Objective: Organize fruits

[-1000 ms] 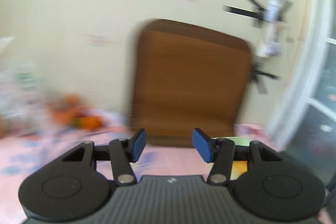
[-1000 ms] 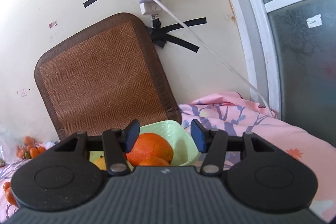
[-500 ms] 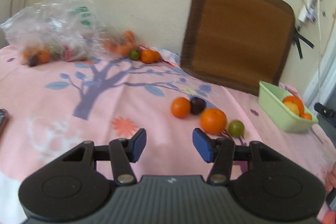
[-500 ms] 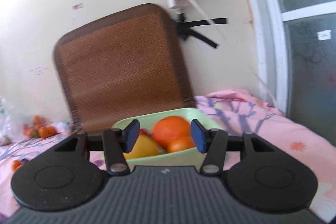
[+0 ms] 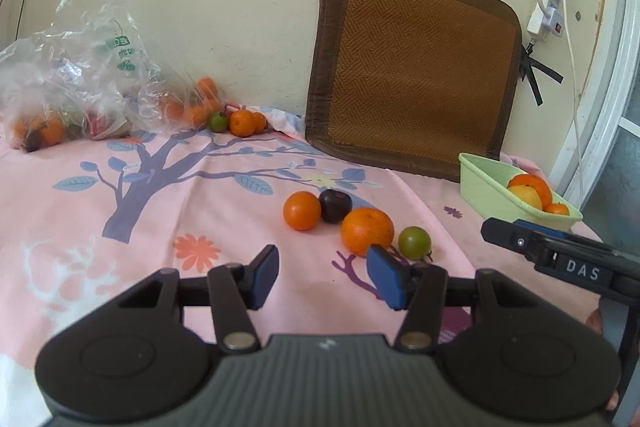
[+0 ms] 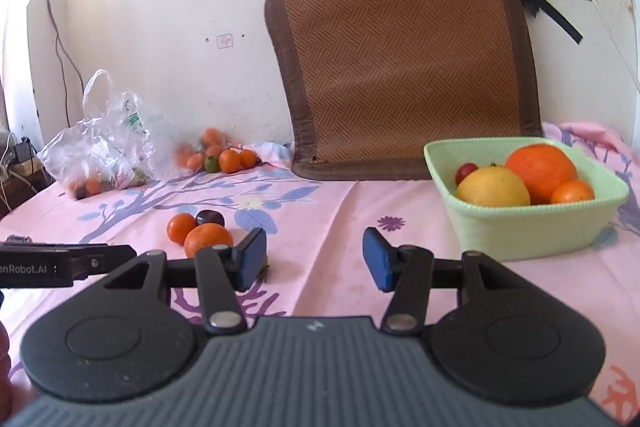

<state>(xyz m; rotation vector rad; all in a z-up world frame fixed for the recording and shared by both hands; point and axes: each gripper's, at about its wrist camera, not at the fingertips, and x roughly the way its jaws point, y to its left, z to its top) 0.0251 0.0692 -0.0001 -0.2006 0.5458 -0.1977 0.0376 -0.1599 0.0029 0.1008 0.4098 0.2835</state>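
Four loose fruits lie mid-cloth: a small orange (image 5: 302, 210), a dark plum (image 5: 335, 205), a larger orange (image 5: 367, 231) and a green fruit (image 5: 415, 242). My left gripper (image 5: 322, 277) is open and empty, just short of them. A pale green basket (image 6: 520, 231) at the right holds a big orange (image 6: 541, 167), a yellow fruit (image 6: 493, 186), a small orange (image 6: 572, 191) and a red one (image 6: 465, 171). My right gripper (image 6: 314, 259) is open and empty, left of the basket; it shows in the left wrist view (image 5: 560, 255).
A clear plastic bag (image 5: 76, 83) with fruit lies at the back left, with several small oranges (image 5: 242, 123) beside it by the wall. A brown woven cushion (image 5: 416, 67) leans on the wall. Cables and a power strip (image 5: 546, 15) hang at the right.
Both grippers have pulled back and tilted down, so the cloth and loose fruits have come into view. The right gripper has moved away from the basket, toward the left.
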